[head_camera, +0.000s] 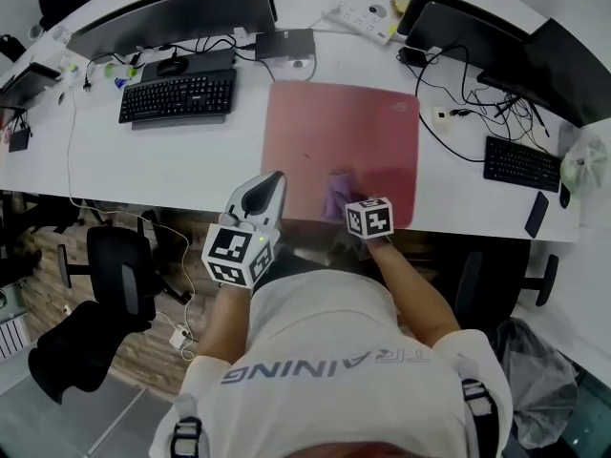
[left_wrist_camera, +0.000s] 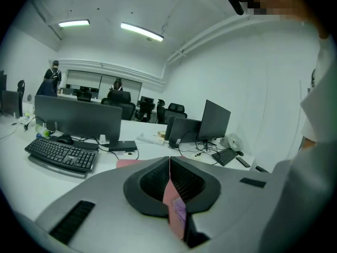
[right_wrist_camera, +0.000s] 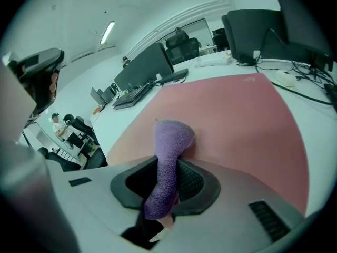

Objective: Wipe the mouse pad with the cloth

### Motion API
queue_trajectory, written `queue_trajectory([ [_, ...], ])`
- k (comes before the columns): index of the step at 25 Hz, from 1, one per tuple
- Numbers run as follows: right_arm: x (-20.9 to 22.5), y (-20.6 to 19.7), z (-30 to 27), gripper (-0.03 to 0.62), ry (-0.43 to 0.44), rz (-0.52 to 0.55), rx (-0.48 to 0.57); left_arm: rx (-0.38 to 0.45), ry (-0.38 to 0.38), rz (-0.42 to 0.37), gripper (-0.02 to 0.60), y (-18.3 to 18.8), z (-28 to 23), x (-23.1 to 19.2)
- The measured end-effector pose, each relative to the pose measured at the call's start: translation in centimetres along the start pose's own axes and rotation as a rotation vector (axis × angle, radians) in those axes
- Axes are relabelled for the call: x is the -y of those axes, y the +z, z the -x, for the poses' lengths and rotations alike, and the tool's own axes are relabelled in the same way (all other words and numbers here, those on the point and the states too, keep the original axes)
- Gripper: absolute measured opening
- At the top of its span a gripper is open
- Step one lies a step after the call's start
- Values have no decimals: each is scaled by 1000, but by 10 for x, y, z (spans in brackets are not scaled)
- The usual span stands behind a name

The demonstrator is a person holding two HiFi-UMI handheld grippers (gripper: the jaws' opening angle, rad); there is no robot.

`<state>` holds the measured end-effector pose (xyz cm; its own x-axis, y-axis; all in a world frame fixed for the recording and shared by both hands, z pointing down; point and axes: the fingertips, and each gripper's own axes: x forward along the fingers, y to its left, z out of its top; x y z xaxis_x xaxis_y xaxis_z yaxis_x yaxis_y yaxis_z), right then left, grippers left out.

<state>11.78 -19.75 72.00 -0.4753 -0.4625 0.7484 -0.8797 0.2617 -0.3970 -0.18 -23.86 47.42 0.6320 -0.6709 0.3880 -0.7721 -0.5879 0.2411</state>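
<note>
Left gripper (head_camera: 273, 181) raised at bench (head_camera: 172, 165) edge, jaws closed, empty, kept clear. Cloth (right_wrist_camera: 171, 141) clamped in right gripper (right_wrist_camera: 168, 179), free end pressed onto mouse pad (head_camera: 344, 127) near front edge, presumably for wiping.

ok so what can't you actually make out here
- Head view: the cube on the right hand-held gripper hides its jaws and most of the cloth.
- Left gripper view: the mouse pad is almost all behind the left hand-held gripper.
- Head view: the mark in the pad's far corner is too small to read.
</note>
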Motion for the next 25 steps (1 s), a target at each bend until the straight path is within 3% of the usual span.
queue_trajectory([
  [14, 142, -41, 105, 101, -183, -154, 95, 2, -153, -67, 32, 9, -69, 115],
  [20, 178, -50, 139, 101, -274, -218, 132, 4, -175, -87, 32, 17, -77, 130],
  [25, 185, -37, 162, 101, -337, -235, 191, 23, -182, -100, 32, 26, -68, 123],
])
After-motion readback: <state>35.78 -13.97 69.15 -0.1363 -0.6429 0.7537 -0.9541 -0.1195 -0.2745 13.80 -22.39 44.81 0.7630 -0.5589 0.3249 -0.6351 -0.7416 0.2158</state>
